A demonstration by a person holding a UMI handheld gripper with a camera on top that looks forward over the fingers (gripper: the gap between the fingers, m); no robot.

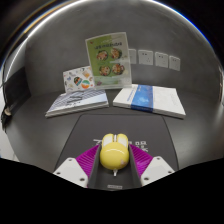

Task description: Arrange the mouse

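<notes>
Gripper view shows one yellow mouse [113, 153] lying between the two fingers [113, 170], whose magenta pads [142, 160] flank it closely; whether they press on it I cannot tell. It rests on one dark mouse mat [112, 128] on a grey table [190, 135]. Beyond lie one open booklet [76, 103], one blue-striped booklet [148, 99] and two upright leaflets [108, 60] against the wall; their print is unreadable.

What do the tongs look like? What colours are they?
The tongs have two fingers, one at each side. Each finger has a pale grey, blocky outer part and a bright magenta pad on its inner face. The pads look like slanted wedges. No cables, sleeves or markings show.
</notes>
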